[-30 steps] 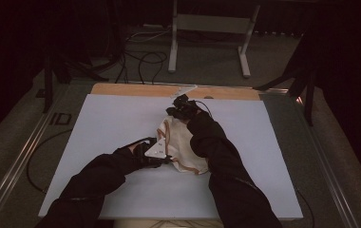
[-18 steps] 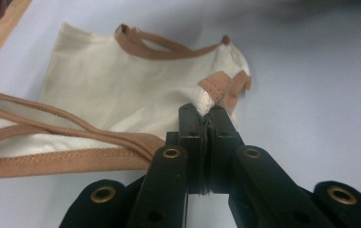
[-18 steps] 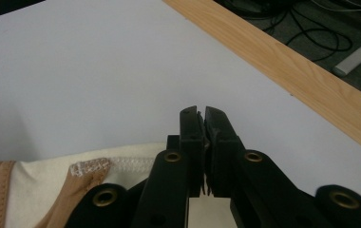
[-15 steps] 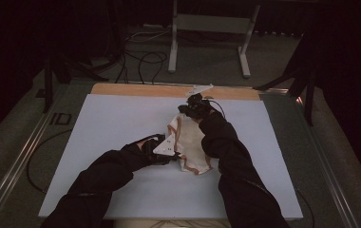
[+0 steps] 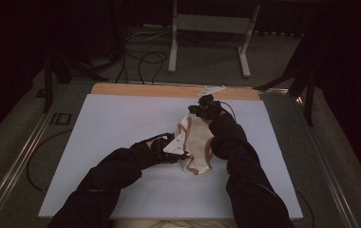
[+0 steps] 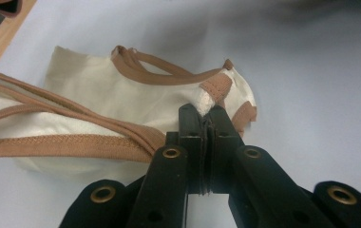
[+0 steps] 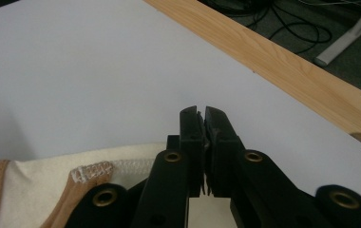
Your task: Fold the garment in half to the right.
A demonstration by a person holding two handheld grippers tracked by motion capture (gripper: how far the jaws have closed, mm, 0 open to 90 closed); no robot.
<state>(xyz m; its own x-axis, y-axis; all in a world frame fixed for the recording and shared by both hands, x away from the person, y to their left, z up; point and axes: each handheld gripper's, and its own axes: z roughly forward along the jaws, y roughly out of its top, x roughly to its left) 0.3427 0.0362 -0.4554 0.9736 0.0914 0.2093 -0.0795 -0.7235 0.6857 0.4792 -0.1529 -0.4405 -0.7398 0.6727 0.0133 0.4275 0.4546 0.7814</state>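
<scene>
The small cream cotton undergarment with tan elastic trim (image 5: pixel 196 145) lies mid-frame in the high view on the white table sheet (image 5: pixel 98 142). The left gripper (image 6: pixel 206 114) is clamped on its seamed corner and the right gripper (image 7: pixel 203 114) pinches its far edge. It looks light, limp and stretchy, so the stitched trim is likely the surest hold.

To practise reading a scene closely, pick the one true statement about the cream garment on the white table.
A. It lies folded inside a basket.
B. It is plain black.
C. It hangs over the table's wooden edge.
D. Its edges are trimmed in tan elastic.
D: in the left gripper view the cream garment shows tan elastic along its edges, and it lies on the white table.
</scene>
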